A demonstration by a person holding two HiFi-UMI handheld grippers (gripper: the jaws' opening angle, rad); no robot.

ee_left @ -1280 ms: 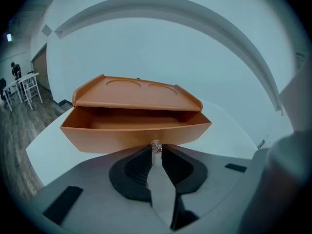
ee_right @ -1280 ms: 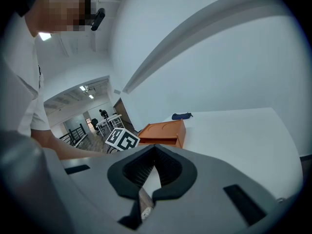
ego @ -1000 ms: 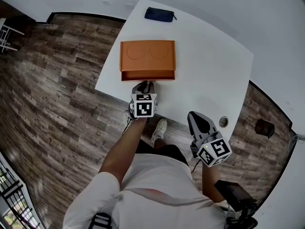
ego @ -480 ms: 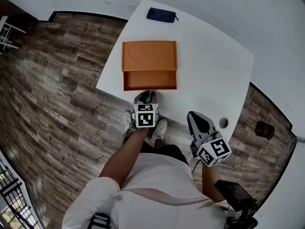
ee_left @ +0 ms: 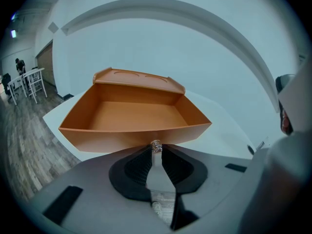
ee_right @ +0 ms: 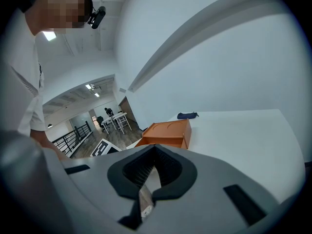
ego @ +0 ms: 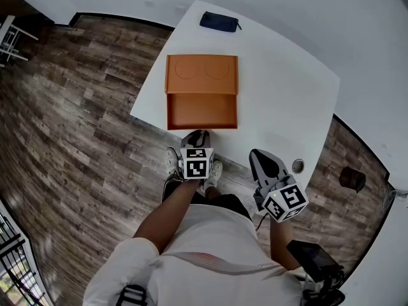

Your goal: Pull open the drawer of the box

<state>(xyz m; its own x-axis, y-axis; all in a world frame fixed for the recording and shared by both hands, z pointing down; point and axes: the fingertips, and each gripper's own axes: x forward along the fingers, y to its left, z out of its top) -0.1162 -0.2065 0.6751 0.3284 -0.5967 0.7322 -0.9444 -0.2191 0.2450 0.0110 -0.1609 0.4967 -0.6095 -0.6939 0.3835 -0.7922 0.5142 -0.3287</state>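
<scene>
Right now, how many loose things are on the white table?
2. The orange box sits at the edge of the table nearest the person, its drawer pulled open; a dark blue pouch lies at the far corner. None seems hidden.

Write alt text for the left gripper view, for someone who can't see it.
The left tongs pinch the small metal knob of an empty orange drawer, pulled out of its box on a white table.

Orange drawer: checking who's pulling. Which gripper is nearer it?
Left. The left gripper clamps the knob fronting the drawer; the right gripper hangs apart, rightward, near the table edge.
</scene>
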